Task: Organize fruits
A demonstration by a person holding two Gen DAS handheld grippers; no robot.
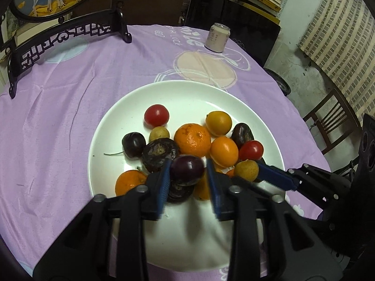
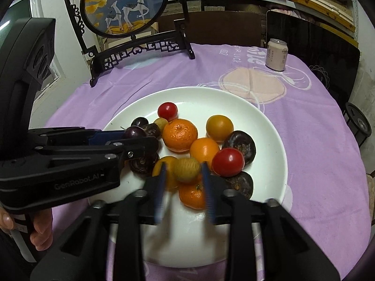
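Note:
A white plate [image 1: 187, 93] on the purple cloth holds several fruits: tangerines [image 1: 192, 139], red tomatoes [image 1: 156, 114], dark passion fruits [image 1: 159, 153], yellow fruits. My left gripper [image 1: 187, 172] stands around a dark purple plum [image 1: 187, 169]; its left pad touches the plum, a small gap shows on the right. My right gripper [image 2: 184, 173] stands around a small tan longan [image 2: 187, 169], with slight gaps on both sides. The right gripper also shows in the left wrist view [image 1: 255, 171]. The left gripper shows in the right wrist view [image 2: 134, 138].
A drink can [image 1: 217, 37] stands at the table's far side. A dark carved stand with a round deer picture [image 2: 125, 4] stands at the far left. A wooden chair [image 1: 332, 119] is beyond the table's right edge.

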